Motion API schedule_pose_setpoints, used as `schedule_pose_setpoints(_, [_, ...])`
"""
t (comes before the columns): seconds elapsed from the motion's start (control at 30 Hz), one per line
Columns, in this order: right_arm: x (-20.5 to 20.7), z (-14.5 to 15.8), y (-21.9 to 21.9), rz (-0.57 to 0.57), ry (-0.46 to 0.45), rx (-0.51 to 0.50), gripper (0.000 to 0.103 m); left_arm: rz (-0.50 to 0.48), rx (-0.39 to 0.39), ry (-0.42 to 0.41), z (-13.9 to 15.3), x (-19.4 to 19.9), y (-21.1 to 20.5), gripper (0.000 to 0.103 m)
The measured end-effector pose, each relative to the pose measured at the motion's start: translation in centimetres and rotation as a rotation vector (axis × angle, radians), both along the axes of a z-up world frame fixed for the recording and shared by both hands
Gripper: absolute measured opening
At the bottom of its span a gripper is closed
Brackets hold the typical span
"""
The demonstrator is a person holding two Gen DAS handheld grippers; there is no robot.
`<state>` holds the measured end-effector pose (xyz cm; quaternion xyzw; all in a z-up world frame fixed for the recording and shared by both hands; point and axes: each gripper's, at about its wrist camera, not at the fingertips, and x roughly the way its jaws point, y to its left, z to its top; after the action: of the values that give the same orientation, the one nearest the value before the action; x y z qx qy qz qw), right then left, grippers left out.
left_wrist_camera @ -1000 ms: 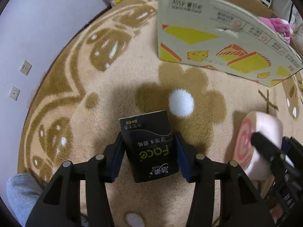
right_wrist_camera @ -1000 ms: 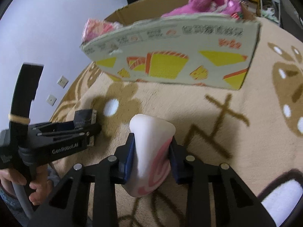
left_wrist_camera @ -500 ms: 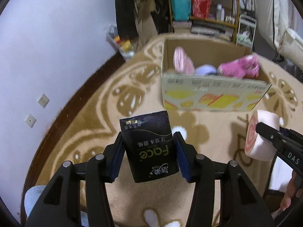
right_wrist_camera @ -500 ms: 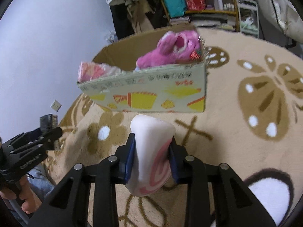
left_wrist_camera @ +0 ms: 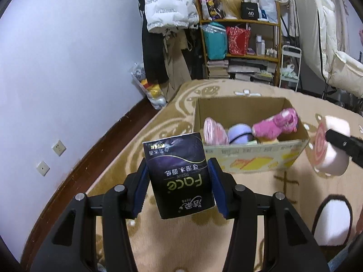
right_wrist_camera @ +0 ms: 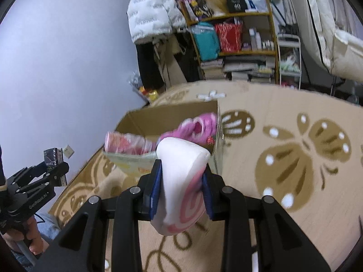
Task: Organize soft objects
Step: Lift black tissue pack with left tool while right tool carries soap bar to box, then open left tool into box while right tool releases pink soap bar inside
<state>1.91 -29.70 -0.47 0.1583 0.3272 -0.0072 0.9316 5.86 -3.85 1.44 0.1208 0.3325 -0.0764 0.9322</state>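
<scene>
My left gripper (left_wrist_camera: 178, 181) is shut on a black tissue pack (left_wrist_camera: 179, 176) and holds it in the air, short of the open cardboard box (left_wrist_camera: 249, 158). My right gripper (right_wrist_camera: 181, 181) is shut on a white roll-shaped plush with a pink swirl (right_wrist_camera: 181, 181), raised just before the box (right_wrist_camera: 136, 163). The plush also shows at the right of the left wrist view (left_wrist_camera: 329, 149). The box holds a pink plush toy (left_wrist_camera: 274, 127), a lilac ball (left_wrist_camera: 239, 132) and a pink wrapped pack (left_wrist_camera: 214, 132).
The box stands on a beige patterned rug (right_wrist_camera: 295, 158). A shelf full of bags and books (left_wrist_camera: 240, 45) and hanging coats (left_wrist_camera: 168, 6) stand by the far wall. A plastic bag (left_wrist_camera: 147, 88) lies by the lilac wall. White padded bedding (left_wrist_camera: 329, 52) is at right.
Both grippers have risen well above the rug with their loads. The views tilted up, so the box's inside and the far room now show.
</scene>
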Motion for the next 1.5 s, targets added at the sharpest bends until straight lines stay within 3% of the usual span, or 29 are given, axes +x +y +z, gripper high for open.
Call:
schedule_pose_setpoints(0.17, [0.0,2.1,-0.4,-0.017,-0.078,-0.041,0.034,0.018,-0.019,-0.034,1.4,1.7,-0.1,0.049])
schedule_pose_setpoints(0.43, [2.5,2.9,-0.1,0.012,-0.074,-0.077,0.034,0.017,-0.069,-0.067,3.5,5.0,-0.9,0.049])
schedule_pose_setpoints(0.63, [5.2,3.0,-0.2,0.017,-0.066,-0.118,0.034,-0.011,-0.003,-0.1,3.7,7.4,-3.3,0.049])
schedule_pose_setpoints(0.73, [7.0,2.8,-0.6,0.028,-0.07,-0.11,0.034,-0.041,-0.019,-0.107,3.6,8.4,-4.3,0.049])
schedule_pose_setpoints(1.03, [10.9,1.5,-0.7,0.076,-0.061,-0.14,0.035,-0.089,-0.053,-0.101,1.1,11.0,-6.8,0.049])
schedule_pose_setpoints(1.23, [12.0,-0.7,-1.0,0.093,-0.063,-0.071,0.037,-0.117,-0.068,-0.07,-0.7,12.2,-7.7,0.05])
schedule_pose_setpoints(1.37, [12.4,-1.0,-1.3,0.112,-0.091,-0.012,0.039,-0.145,-0.114,-0.019,-1.9,12.8,-7.6,0.05])
schedule_pose_setpoints(1.5, [12.9,-1.1,-1.0,0.125,-0.099,0.028,0.042,-0.148,-0.103,0.01,-2.8,13.1,-7.8,0.051])
